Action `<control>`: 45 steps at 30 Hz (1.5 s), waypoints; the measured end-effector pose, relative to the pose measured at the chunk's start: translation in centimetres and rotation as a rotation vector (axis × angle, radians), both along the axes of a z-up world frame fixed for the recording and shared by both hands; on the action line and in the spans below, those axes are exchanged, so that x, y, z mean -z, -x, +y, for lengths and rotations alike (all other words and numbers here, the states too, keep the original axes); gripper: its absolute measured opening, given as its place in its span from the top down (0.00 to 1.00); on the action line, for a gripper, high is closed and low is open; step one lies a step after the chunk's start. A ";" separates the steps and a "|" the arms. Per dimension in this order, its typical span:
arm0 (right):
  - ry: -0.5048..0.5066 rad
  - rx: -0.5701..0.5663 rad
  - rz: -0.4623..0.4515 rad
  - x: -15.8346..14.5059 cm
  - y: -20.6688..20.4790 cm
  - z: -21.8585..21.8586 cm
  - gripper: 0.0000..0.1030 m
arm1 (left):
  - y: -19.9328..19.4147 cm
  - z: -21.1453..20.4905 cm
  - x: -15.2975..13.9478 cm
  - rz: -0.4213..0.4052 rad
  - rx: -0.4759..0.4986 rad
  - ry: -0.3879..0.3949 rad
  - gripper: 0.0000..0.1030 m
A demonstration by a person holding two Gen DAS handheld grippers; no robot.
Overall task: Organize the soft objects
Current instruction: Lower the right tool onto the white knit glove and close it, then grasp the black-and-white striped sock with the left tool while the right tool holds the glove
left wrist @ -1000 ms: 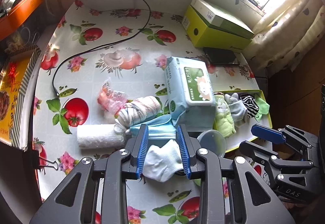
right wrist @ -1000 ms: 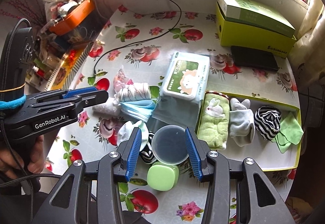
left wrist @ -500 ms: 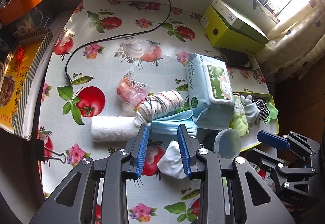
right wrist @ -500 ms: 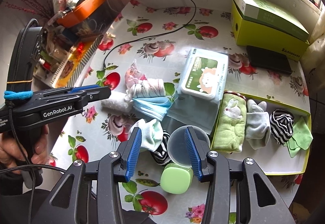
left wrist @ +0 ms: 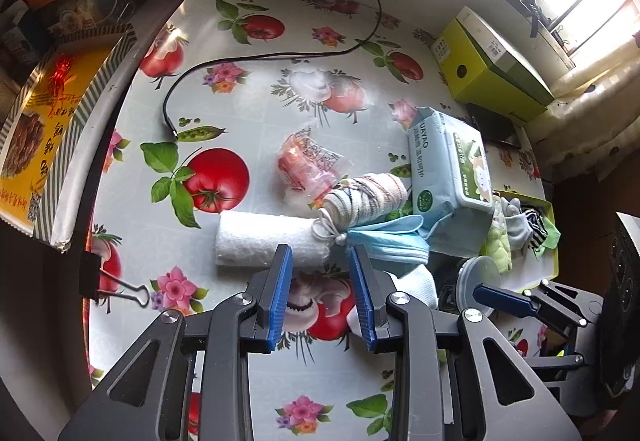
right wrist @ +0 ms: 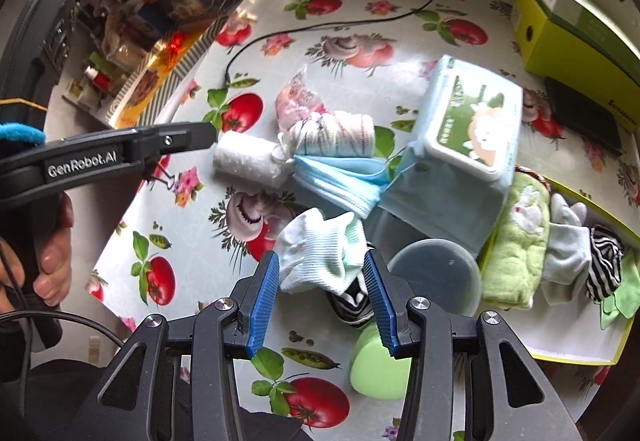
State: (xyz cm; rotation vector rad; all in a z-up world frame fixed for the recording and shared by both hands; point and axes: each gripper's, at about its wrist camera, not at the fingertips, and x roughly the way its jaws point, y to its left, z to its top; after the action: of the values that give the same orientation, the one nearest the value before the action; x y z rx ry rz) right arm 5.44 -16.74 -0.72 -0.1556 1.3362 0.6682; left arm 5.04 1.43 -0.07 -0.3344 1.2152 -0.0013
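A white sock lies on the tablecloth, just beyond my open right gripper, over a striped sock. My open, empty left gripper hovers in front of a rolled white towel, with the white sock to its right. A striped rolled cloth and a blue face mask lie beside the towel. A yellow tray at the right holds a green towel, a grey sock and a striped sock.
A wipes pack sits mid-table. A round lidded tub and a green case lie near my right gripper. A pink packet, a black cable, a yellow-green box and a binder clip are around.
My left gripper has pulled back and left off the white sock, which lies on the table. My right gripper has shifted left from the tub to the white sock.
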 end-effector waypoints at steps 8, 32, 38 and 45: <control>0.072 -0.058 0.041 3.0 -0.4 2.5 0.58 | 1.0 2.3 0.8 0.013 -0.052 0.022 0.70; 0.163 -0.164 -0.004 4.2 0.1 5.1 0.88 | 2.1 4.0 1.8 0.020 -0.087 0.071 0.70; 0.093 -0.120 -0.049 0.6 0.2 3.5 0.88 | 1.6 3.5 1.8 0.017 -0.064 0.083 0.70; 0.059 -0.003 -0.100 -2.6 -0.9 -0.3 0.88 | 0.4 1.3 2.5 0.034 0.010 0.110 0.70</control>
State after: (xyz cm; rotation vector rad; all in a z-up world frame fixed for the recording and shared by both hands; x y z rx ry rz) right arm 6.35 -17.08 1.92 -0.2363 1.2599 0.6159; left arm 4.60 2.70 -2.56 -0.4255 1.2537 -0.0718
